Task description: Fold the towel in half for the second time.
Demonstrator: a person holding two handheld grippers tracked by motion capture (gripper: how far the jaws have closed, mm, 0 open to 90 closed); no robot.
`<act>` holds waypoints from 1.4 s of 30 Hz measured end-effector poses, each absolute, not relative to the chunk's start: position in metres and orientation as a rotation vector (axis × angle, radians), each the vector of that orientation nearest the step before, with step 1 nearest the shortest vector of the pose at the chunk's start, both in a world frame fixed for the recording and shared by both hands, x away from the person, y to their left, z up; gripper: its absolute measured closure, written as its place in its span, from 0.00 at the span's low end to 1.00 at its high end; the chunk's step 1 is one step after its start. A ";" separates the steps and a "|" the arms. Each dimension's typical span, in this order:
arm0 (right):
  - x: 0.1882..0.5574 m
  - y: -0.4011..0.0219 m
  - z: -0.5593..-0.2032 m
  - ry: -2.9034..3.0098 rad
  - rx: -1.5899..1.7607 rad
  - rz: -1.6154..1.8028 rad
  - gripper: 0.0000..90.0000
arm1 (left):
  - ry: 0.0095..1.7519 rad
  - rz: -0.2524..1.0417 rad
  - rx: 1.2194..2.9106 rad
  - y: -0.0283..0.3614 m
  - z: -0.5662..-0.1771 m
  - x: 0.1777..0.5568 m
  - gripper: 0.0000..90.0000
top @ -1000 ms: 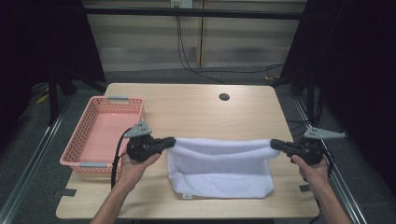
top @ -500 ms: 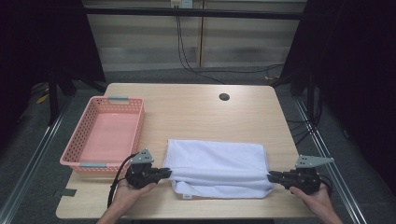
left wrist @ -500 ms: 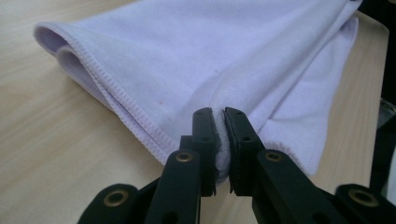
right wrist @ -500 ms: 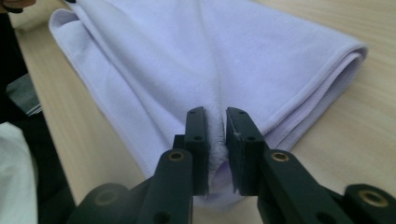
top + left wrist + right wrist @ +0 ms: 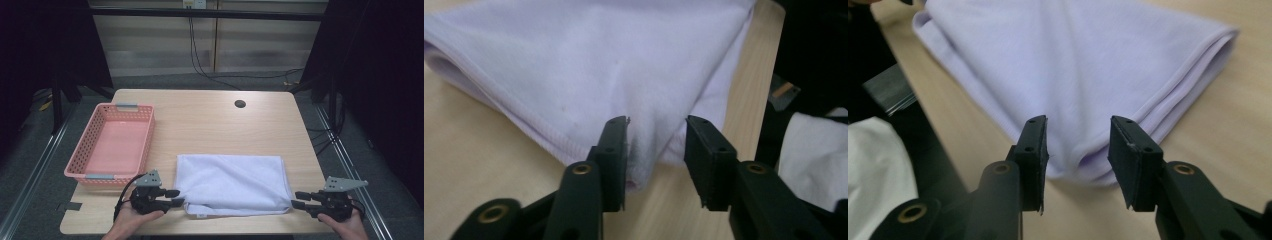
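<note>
Both tongs, left [image 5: 176, 197] & right [image 5: 299, 200], w/ jaws just being opened, corners between unclamped; folded towel [image 5: 232, 182] risks being snagged, unfolded.

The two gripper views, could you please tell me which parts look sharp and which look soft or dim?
Left gripper view: the left hand-held gripper is crisp, the white towel softens farther off, with a dark shadow between the open jaws. Right gripper view: the right hand-held gripper is sharp, the towel's far edge mildly blurred, lighting even.
</note>
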State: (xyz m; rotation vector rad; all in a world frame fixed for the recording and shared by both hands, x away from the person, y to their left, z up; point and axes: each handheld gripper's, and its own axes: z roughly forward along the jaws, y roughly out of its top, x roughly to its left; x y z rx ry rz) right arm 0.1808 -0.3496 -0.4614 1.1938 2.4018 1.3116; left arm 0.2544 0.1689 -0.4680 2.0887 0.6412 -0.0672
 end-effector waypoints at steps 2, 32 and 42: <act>0.189 -0.347 -0.458 2.350 1.223 1.309 0.61 | 0.659 -0.044 2.057 0.164 -0.464 0.265 0.67; 0.248 -0.350 -0.489 2.225 1.432 0.944 0.67 | 0.566 -0.038 2.234 0.101 -0.486 0.284 0.50; 0.208 -0.285 -0.456 2.324 1.206 1.158 0.52 | 0.694 0.005 2.137 0.108 -0.468 0.322 0.44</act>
